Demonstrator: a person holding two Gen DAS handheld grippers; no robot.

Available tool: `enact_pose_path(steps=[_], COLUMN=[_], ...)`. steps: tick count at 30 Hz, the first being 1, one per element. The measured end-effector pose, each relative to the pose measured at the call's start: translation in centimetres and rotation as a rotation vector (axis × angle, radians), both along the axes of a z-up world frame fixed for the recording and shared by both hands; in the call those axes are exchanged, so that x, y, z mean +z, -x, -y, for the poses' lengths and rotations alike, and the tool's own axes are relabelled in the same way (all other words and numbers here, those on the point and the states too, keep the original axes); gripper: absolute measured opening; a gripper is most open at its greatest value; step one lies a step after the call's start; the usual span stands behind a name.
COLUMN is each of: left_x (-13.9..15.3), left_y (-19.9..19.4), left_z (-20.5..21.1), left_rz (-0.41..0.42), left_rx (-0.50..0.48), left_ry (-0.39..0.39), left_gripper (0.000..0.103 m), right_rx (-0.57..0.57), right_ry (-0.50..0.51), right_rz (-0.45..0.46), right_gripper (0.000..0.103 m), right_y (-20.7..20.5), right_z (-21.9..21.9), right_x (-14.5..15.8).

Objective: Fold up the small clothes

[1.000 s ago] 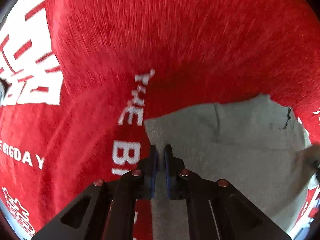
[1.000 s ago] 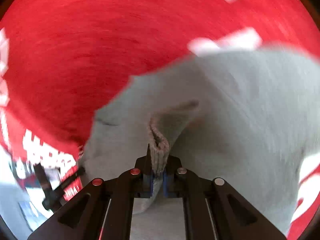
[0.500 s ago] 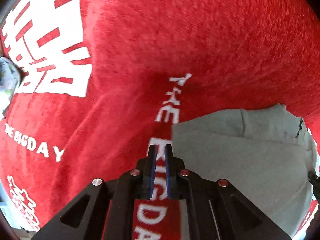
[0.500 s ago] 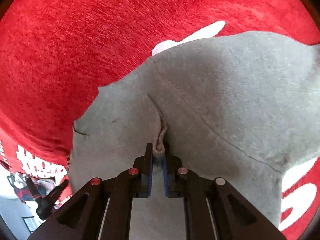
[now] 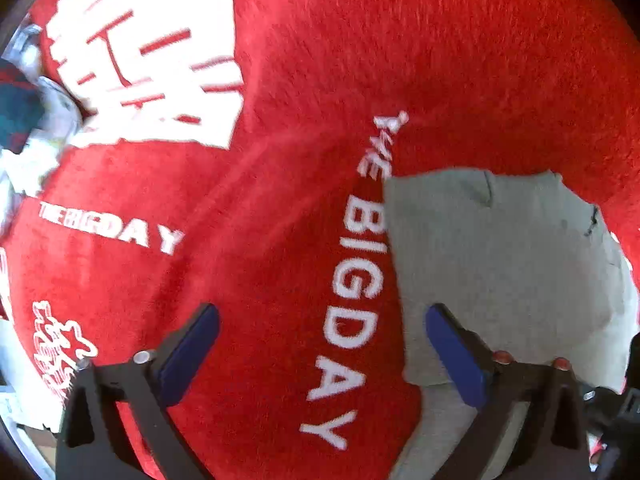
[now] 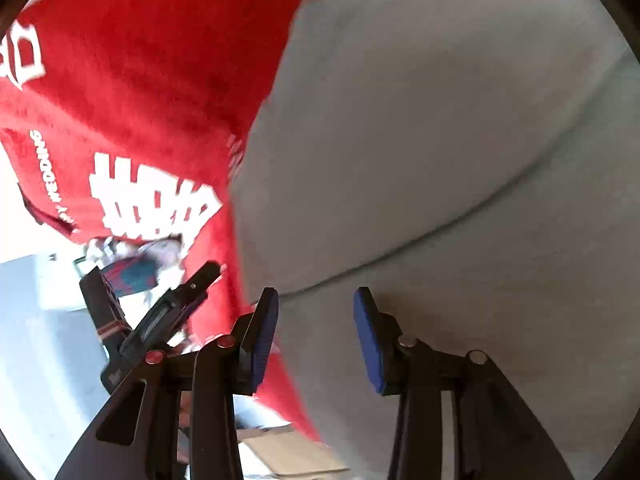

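A small grey garment [image 5: 500,264] lies flat on a red cloth [image 5: 240,280] printed with white letters. In the left wrist view my left gripper [image 5: 320,344] is open and empty, its jaws spread over the garment's left edge and the red cloth. In the right wrist view the grey garment [image 6: 440,140] fills most of the frame, with a seam line across it. My right gripper [image 6: 316,320] is open and empty just above it. The left gripper [image 6: 168,312] shows at the lower left of that view.
The red cloth [image 6: 140,80] covers the work surface and hangs over an edge at the left of the right wrist view. Beyond it are a pale floor [image 6: 36,320], a patterned bundle of clothes [image 6: 132,268] and a cardboard piece [image 6: 288,452].
Both grippers have opened. The right one has let go of the grey garment's pinched fold, which now lies flat. The left one has moved left, off the garment's edge.
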State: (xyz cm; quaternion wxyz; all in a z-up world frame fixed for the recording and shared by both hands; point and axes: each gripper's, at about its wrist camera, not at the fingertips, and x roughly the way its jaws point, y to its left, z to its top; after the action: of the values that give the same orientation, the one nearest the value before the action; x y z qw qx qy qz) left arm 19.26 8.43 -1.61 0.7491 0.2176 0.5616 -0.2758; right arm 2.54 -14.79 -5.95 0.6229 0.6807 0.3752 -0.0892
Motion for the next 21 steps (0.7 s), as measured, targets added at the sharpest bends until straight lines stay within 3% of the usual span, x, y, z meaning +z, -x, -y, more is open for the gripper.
enact_pose_path(steps=[4, 7, 13, 17, 21], left_x=[0.4, 0.3, -0.3, -1.2, -1.4], left_y=[0.7, 0.5, -0.5, 0.5, 2.3], left_z=[-0.7, -1.0, -1.6, -0.3, 1.1], left_rz=[-0.028, -0.024, -0.014, -0.024, 0.014], left_rx=[-0.030, -0.030, 0.002, -0.048, -0.096], left_ry=[0.000, -0.031, -0.043, -0.048, -0.031], left_gripper=[0.103, 0.103, 0.103, 0.103, 0.103], right_rx=[-0.028, -0.052, -0.028, -0.012, -0.005], right_ry=[-0.021, -0.006, 0.020, 0.026, 0.134], right_rz=[-0.010, -0.017, -0.048, -0.065, -0.124], right_gripper=[0.043, 0.007, 0.006, 0.010, 0.014], right_y=[-2.4, -3.3, -4.4, -4.4, -0.2], right_z=[-1.2, -1.4, -3.4, -3.7, -0.9], right_x=[-1.1, -1.4, -1.7, -1.5, 1.0])
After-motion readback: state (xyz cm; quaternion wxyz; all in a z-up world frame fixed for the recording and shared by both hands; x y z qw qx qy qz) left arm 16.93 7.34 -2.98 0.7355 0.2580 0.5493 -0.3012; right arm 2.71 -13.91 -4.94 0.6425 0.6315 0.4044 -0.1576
